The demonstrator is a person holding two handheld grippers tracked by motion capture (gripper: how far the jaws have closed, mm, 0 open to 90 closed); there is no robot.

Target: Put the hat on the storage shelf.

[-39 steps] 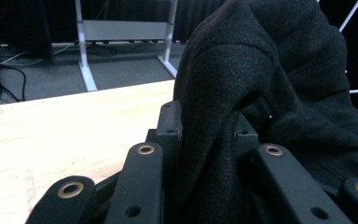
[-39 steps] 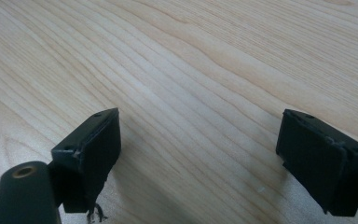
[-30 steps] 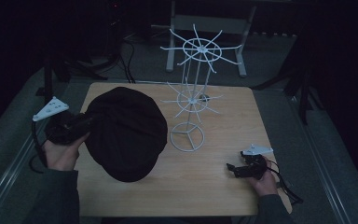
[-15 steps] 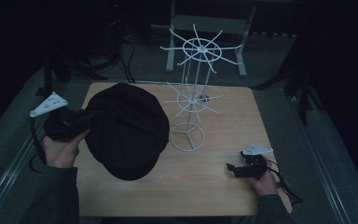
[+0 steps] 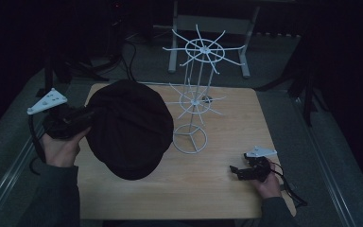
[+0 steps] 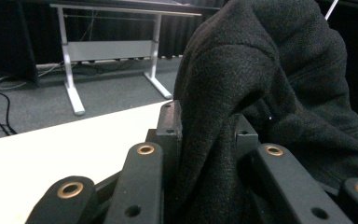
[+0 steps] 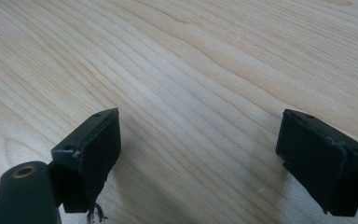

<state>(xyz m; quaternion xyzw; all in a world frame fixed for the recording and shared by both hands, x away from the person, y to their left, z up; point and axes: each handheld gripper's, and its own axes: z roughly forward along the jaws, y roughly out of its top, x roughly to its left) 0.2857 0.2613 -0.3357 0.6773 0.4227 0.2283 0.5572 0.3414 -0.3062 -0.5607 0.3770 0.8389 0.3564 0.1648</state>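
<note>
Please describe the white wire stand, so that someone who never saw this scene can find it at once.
On the wooden table, look near the middle, right of the black hat. The white wire stand rises from a ring base, carrying two tiers of radiating spokes; nothing else there is white, tall and thin.

Left gripper (image 5: 87, 118) holding a black hat (image 5: 127, 127) beside a white wire rack (image 5: 194, 99); right gripper (image 5: 236, 171) resting on the table (image 5: 227, 198).
</note>
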